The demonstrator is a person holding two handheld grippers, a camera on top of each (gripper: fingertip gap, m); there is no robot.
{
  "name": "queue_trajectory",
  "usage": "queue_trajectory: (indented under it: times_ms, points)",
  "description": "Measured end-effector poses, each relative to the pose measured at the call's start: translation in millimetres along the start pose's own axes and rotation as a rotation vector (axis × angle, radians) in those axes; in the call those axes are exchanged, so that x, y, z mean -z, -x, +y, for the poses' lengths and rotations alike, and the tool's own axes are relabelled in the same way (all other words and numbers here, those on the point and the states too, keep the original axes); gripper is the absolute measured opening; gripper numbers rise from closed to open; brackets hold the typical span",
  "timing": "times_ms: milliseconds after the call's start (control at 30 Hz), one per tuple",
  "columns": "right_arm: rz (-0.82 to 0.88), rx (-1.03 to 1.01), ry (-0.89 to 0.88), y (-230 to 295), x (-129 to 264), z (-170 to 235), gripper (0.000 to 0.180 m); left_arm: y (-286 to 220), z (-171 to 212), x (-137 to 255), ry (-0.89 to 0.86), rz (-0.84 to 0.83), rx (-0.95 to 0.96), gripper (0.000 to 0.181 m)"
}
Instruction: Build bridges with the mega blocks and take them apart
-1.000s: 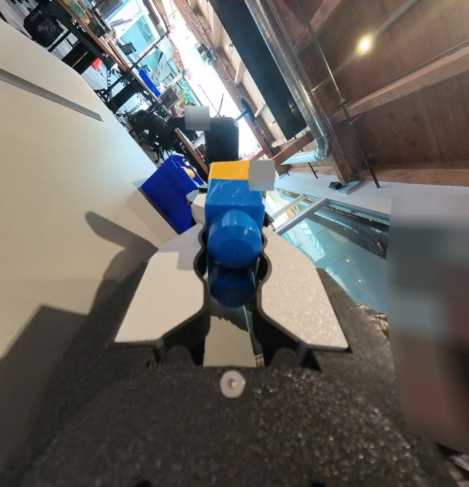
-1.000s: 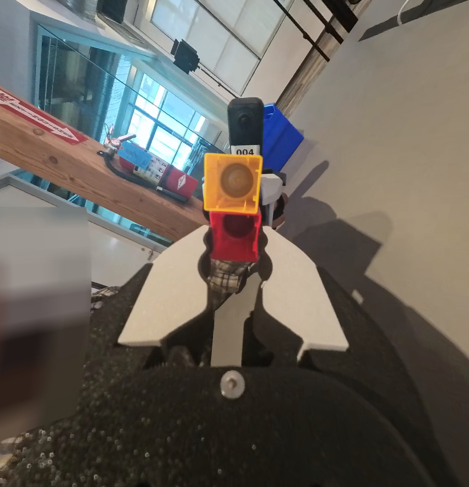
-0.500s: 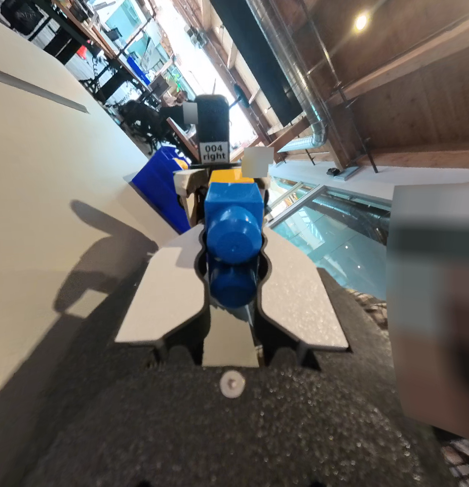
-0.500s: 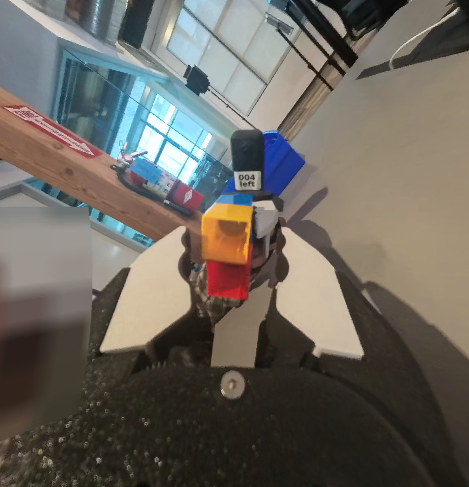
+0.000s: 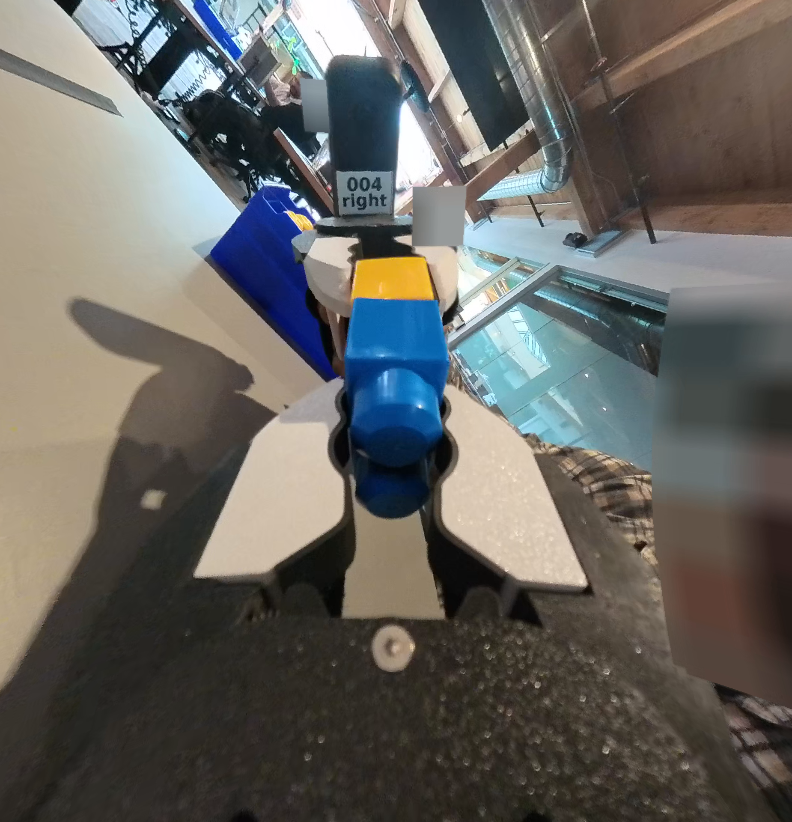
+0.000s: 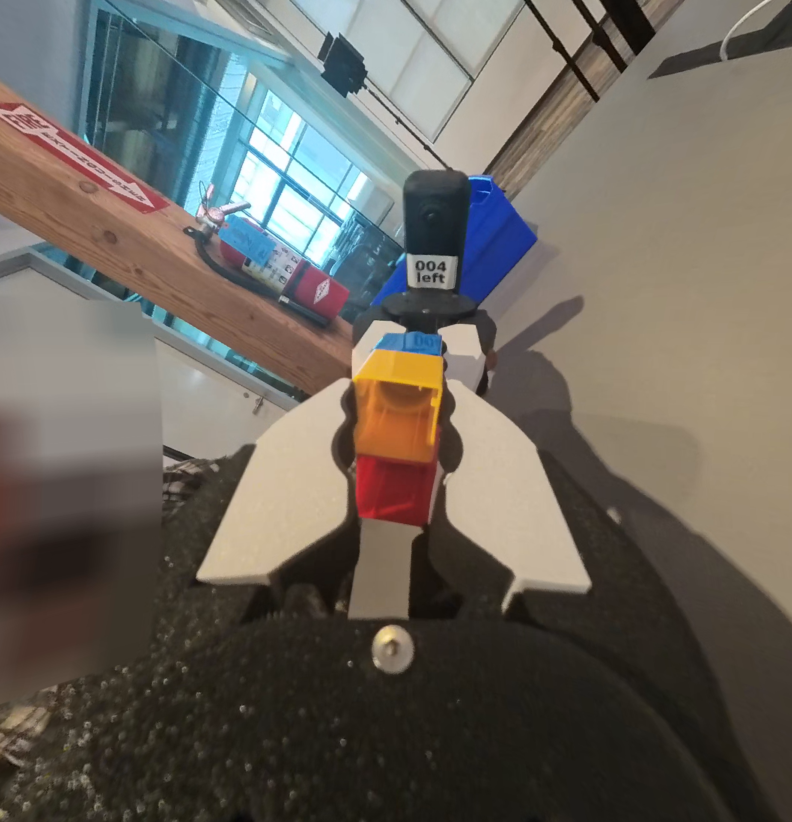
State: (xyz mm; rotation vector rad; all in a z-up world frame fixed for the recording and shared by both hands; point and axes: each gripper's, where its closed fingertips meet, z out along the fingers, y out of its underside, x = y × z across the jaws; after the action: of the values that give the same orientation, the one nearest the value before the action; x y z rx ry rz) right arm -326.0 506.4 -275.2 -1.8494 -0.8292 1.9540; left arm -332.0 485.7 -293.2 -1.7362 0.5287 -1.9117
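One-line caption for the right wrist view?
Right claw grips stacked yellow block and red block, facing left claw holding blue block.

Blue block point(image 5: 394, 351) abuts yellow block point(image 6: 396, 418); red block point(image 6: 392, 489) directly below the yellow; blue bin point(image 6: 496, 240) behind; checked sleeve point(image 5: 607, 480).

The yellow block point(image 5: 392, 278) is sitting pressed end to end against the two-stud block point(image 5: 394, 360); behind them a bin point(image 5: 269, 284) is resting on the table point(image 5: 96, 267).

Black speckled tool point(image 5: 394, 427) bodies, pale grey fingers point(image 6: 292, 489), plaid sleeve point(image 5: 607, 480).
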Motion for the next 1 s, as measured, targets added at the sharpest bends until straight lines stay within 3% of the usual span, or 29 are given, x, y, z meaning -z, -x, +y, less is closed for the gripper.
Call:
queue_trajectory:
  times_ms: [233,467,633,833,1000]
  points:
    - [0.007,0.073,0.005,2,1,0,0.036,-1,1,-2,0.022,0.003,-0.021,0.035]
    - [0.120,0.466,0.112,12,26,6,0.049,3,11,-3,0.140,-0.173,-0.225,0.036]
    - [0.204,0.692,0.299,30,42,-1,0.055,5,16,0,0.252,-0.320,-0.377,0.036]
    - [0.210,0.679,0.643,19,20,26,0.064,9,31,-4,0.380,-0.423,-0.529,0.036]
    - [0.210,0.654,0.867,0,7,54,0.063,6,38,-8,0.408,-0.392,-0.532,0.036]
